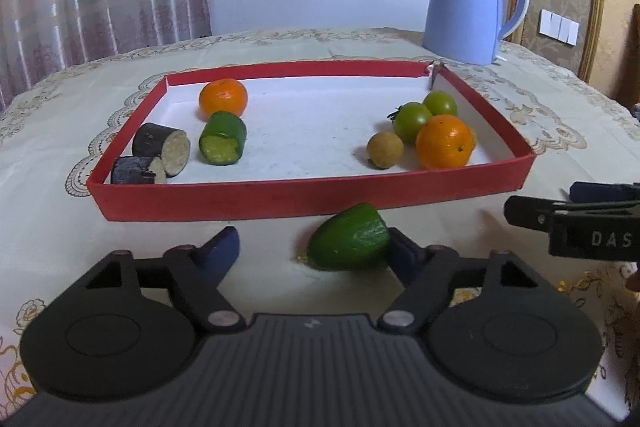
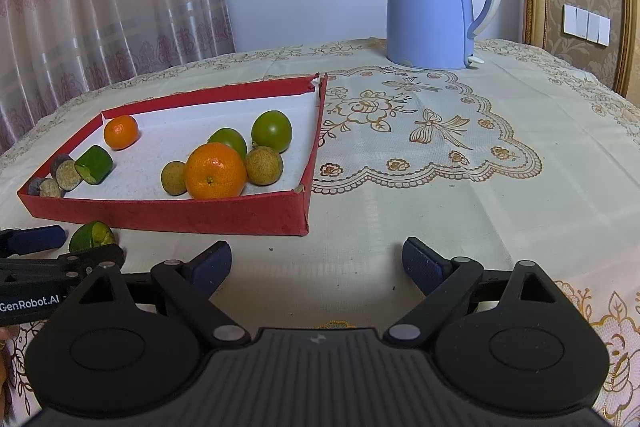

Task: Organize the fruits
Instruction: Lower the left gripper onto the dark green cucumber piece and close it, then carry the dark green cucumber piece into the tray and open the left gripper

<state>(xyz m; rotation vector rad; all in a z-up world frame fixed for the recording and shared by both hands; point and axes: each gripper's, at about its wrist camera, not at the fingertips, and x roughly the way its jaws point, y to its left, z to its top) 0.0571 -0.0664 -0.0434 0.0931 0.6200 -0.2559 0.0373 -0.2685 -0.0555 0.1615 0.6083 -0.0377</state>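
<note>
A green cucumber end piece (image 1: 348, 243) lies on the tablecloth just in front of the red tray (image 1: 304, 197). My left gripper (image 1: 312, 247) stands around it: the right pad touches the piece and the left pad is well clear of it. The right wrist view shows the same piece (image 2: 91, 235) at the far left. My right gripper (image 2: 316, 255) is open over bare cloth, right of the tray's near corner. In the tray lie two oranges (image 1: 444, 142) (image 1: 223, 97), two green tomatoes (image 1: 412, 121), a longan (image 1: 385, 150), a cucumber chunk (image 1: 222, 143) and two eggplant pieces (image 1: 162, 147).
A pale blue kettle (image 2: 434, 1) stands at the back of the table, behind the tray's right corner. Embroidered cloth (image 2: 440, 147) stretches to the right of the tray. A curtain hangs behind on the left, and a gilt frame and wall switches are on the right.
</note>
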